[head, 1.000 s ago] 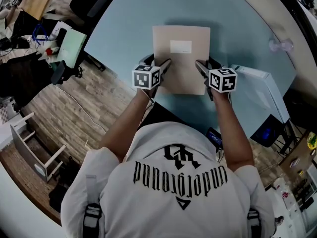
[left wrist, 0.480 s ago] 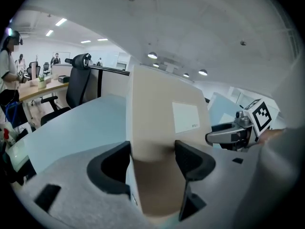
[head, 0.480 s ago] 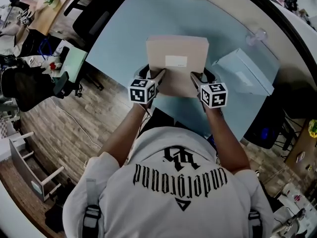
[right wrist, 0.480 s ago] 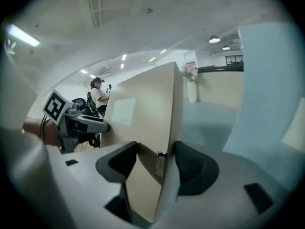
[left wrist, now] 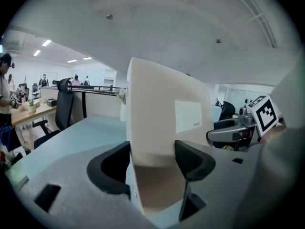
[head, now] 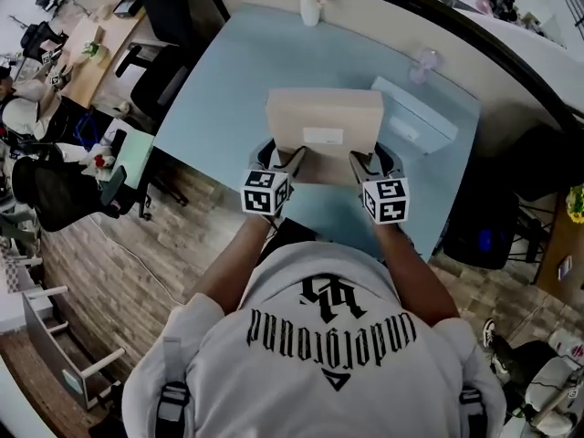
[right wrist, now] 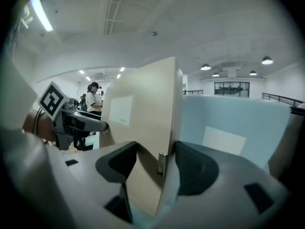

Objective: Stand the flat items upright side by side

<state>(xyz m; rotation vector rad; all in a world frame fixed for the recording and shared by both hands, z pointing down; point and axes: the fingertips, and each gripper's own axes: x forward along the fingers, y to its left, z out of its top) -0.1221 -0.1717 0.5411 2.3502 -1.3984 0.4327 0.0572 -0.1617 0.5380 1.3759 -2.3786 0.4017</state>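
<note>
Office desks and chairs ring a pale blue table, with a vase at its far edge. Over the near part of the table a beige box is held by both grippers, raised close to upright, its white label turned toward the person. Whether its lower edge touches the table cannot be told.

The left side of the box is gripped by the left gripper. In the left gripper view the box fills the gap between the dark pads of that gripper, one pad pressed on each face. The right side is gripped by the right gripper. In the right gripper view the box is clamped near its edge by that gripper, beside a small metal fitting. Both pairs of jaws have just been closing in on the box and stand fairly wide around its thickness.

A blue box with a white label is seen on the table just right of and behind the beige one.
</note>
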